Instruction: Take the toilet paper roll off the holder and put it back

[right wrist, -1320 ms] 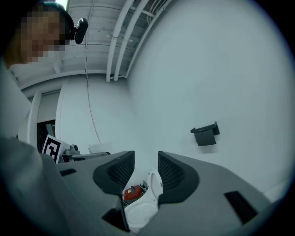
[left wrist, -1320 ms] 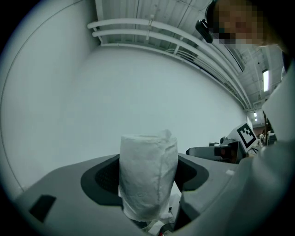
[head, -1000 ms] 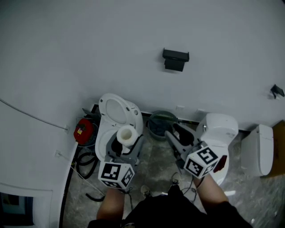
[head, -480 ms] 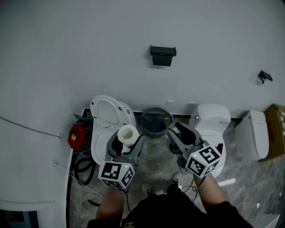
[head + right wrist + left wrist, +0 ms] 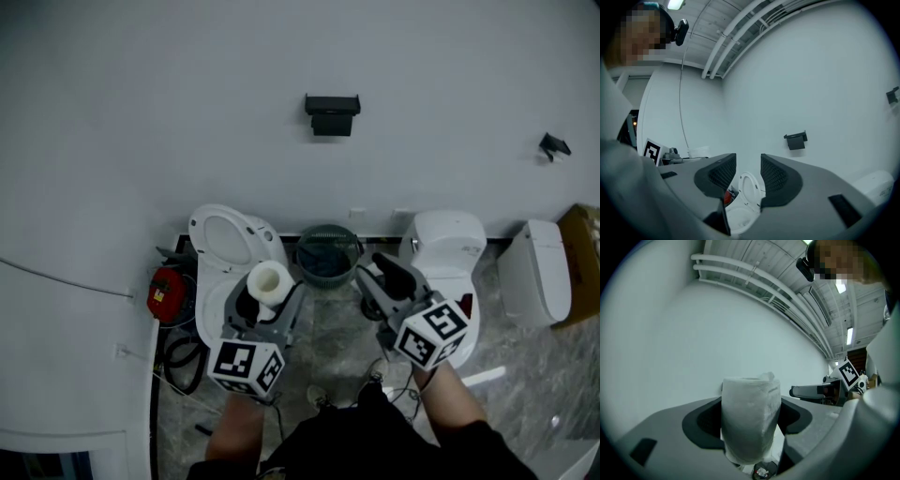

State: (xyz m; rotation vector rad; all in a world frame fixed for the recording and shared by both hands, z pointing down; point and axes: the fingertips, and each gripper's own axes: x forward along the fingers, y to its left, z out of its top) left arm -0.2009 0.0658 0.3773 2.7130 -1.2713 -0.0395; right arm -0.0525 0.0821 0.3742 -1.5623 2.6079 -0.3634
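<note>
L gripper [image 5: 269, 300] clamps white toilet paper roll [image 5: 751, 418], R gripper [image 5: 747, 164] gapes empty; black wall holder [image 5: 332, 112] now sits more central in head view, so re-hanging prob. next.

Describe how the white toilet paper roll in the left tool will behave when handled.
Probably light and squashy: the white toilet paper roll looks crumpled where the left tool clamps it. The loose flap at its top edge suggests it could unwind if snagged. As a cylinder held upright, it would likely roll if laid on its side.
</note>
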